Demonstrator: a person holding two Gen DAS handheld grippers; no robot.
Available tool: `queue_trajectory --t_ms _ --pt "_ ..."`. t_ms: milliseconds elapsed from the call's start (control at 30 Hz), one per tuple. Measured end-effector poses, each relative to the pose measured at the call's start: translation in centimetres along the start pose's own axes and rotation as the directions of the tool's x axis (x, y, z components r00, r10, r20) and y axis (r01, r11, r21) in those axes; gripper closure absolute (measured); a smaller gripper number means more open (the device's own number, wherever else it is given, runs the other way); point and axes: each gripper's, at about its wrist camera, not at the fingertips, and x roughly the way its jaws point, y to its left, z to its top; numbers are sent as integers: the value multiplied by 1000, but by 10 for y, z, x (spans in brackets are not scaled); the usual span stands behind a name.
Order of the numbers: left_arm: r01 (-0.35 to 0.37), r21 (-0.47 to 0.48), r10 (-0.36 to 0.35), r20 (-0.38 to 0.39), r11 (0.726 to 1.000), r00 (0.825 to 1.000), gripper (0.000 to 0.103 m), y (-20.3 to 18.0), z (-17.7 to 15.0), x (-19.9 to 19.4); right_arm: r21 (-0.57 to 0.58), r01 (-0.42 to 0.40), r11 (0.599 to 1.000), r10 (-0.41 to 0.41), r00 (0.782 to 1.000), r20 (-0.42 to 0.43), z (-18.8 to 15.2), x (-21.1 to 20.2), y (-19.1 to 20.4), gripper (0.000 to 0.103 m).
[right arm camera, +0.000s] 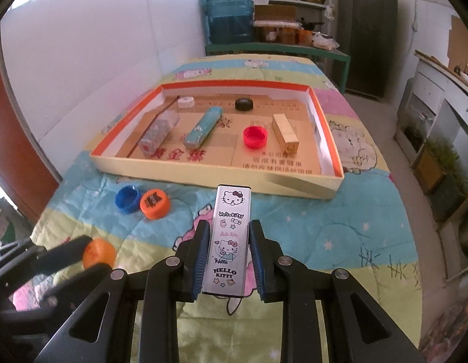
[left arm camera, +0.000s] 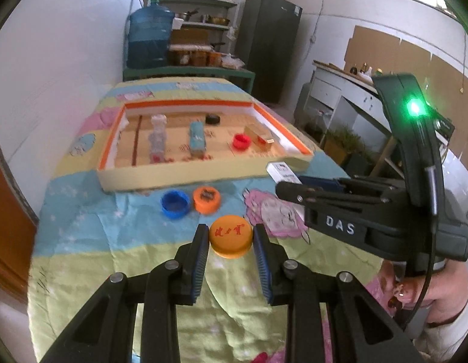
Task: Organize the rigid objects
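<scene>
My left gripper [left arm camera: 231,242] is shut on an orange bottle cap [left arm camera: 231,236] with red lettering, held a little above the cartoon-print cloth; the right wrist view shows the same orange cap [right arm camera: 98,254] in its jaws at lower left. My right gripper [right arm camera: 229,236] is shut on a long white Hello Kitty case [right arm camera: 229,236], which points toward the tray. A blue cap [left arm camera: 175,204] and an orange cap with a black print [left arm camera: 206,199] lie side by side in front of the orange-rimmed cardboard tray [right arm camera: 219,178]. Several small boxes and caps lie inside the tray.
In the tray are a clear box [right arm camera: 158,134], a teal box [right arm camera: 202,130], a red cap [right arm camera: 255,136], a tan box [right arm camera: 284,131], a black cap [right arm camera: 244,103] and a white cap [right arm camera: 185,102]. Behind the table stand a water jug [right arm camera: 229,12], shelves and a dark fridge [right arm camera: 367,30].
</scene>
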Motion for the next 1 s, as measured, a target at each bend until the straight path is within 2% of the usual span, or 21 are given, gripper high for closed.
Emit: queue_trajectory --t_ms 633,1000 --pt "-66 -43 70 81 997 994 73 35 51 2 -16 -28 999 29 999 32 34 3 2 76" --pt "-132 -83 138 74 988 988 73 66 81 26 -22 -52 998 53 998 23 61 29 2 76"
